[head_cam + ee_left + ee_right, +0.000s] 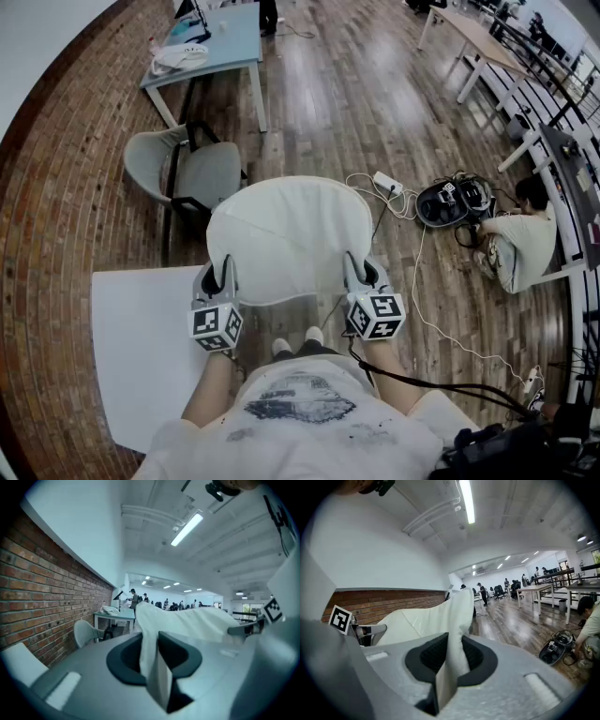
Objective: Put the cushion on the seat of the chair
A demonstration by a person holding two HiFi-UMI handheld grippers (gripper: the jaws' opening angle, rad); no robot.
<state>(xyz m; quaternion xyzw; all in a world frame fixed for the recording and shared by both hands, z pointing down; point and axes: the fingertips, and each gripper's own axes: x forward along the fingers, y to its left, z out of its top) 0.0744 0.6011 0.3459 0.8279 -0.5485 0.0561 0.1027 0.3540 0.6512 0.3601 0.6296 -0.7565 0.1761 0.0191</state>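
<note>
Pinching the cushion at its near edge, the left gripper and right gripper each clamp their fingers on fabric, so it hangs spread in mid-air, ready for the chair ahead-left, well apart.

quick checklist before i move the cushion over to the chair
1. left gripper shut on the cushion edge: ok
2. right gripper shut on the opposite edge: ok
3. cushion held up between both grippers: ok
4. chair seat bare: ok
5. cushion above the seat: not ok, the seat is ahead and to the left
6. cable clear of the route: ok, it lies to the right
</note>
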